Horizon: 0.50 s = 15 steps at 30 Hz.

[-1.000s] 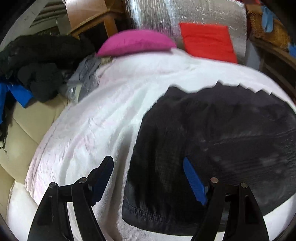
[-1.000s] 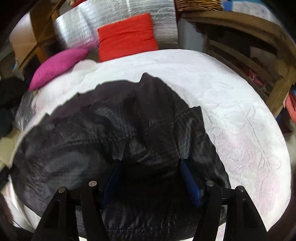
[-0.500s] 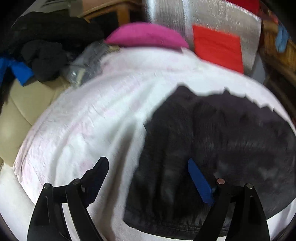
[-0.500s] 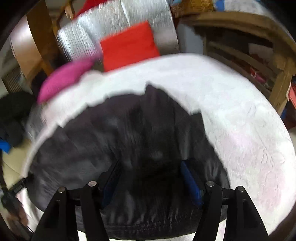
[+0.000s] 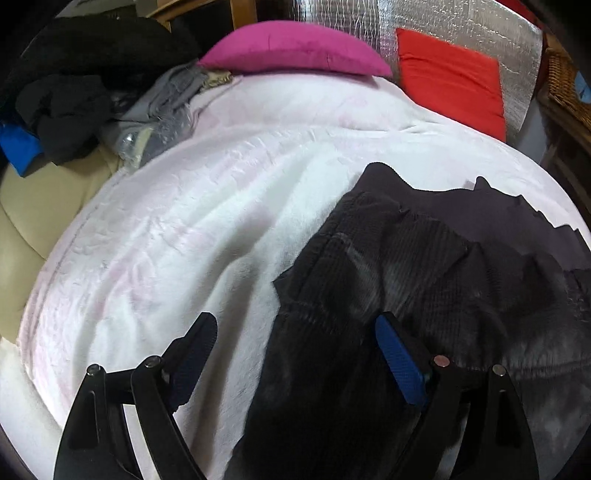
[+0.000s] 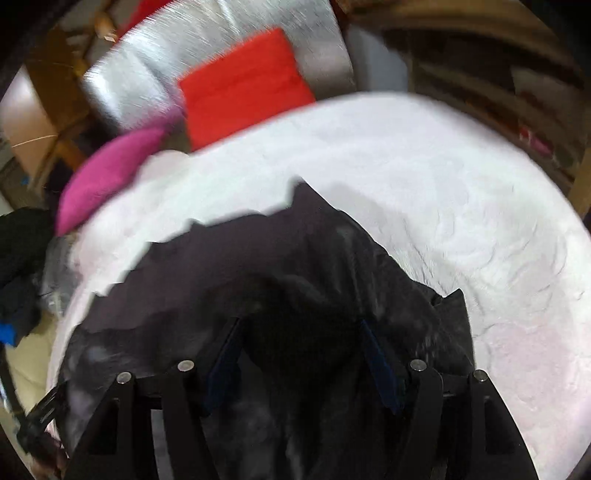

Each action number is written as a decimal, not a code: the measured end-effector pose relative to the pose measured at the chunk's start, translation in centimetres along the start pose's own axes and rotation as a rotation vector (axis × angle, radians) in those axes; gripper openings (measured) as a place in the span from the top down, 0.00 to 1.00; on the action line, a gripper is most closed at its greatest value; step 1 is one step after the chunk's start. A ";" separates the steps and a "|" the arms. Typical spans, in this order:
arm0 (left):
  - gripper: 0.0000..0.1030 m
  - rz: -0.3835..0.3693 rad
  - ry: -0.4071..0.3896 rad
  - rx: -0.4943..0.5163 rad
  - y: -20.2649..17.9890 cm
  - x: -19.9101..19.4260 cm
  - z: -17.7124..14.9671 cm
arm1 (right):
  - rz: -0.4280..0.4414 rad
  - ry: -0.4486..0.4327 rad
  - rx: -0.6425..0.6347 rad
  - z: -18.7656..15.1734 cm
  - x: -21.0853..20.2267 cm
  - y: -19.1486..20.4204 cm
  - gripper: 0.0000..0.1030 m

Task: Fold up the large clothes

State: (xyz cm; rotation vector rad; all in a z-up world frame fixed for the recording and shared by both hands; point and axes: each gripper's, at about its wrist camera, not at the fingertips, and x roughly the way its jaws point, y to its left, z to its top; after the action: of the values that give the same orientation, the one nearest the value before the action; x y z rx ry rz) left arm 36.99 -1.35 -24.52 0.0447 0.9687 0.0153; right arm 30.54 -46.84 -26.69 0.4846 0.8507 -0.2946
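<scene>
A large black garment (image 5: 424, 295) lies on a white blanket (image 5: 207, 229). Its near left part is bunched and raised in the left wrist view. My left gripper (image 5: 295, 332) is open, its jaws wide apart over the garment's left edge. One finger is over the blanket and the blue-padded one is over the cloth. In the right wrist view the same garment (image 6: 280, 266) fills the lower middle. My right gripper (image 6: 301, 332) is open with black cloth between and under its jaws. That view is blurred.
A magenta pillow (image 5: 295, 48) and a red cushion (image 5: 450, 77) lean at the far end against a silver padded panel (image 5: 443, 22). A pile of dark and grey clothes (image 5: 74, 96) lies at the far left. Wooden furniture (image 6: 498, 74) stands to the right.
Both grippers stay open. The garment's near edge has risen and bunched up, and its left side has shifted right. The right view has tilted and blurred with motion.
</scene>
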 end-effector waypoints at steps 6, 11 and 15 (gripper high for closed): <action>0.13 0.008 0.005 0.017 -1.2 1.7 0.8 | -0.032 -0.010 0.037 0.3 0.6 -0.5 0.35; 0.13 0.057 -0.065 0.071 -2.4 -1.5 0.1 | -0.017 -0.089 0.003 -1.0 -3.4 -0.1 0.35; 0.13 0.066 -0.170 0.113 -3.3 -6.6 -1.7 | -0.006 -0.173 -0.072 -3.3 -8.3 1.1 0.35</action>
State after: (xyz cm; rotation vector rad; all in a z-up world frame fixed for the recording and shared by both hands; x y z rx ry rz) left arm 31.82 -4.85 -20.21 0.1793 0.7970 0.0173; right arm 23.69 -43.76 -21.83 0.3836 0.6918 -0.3054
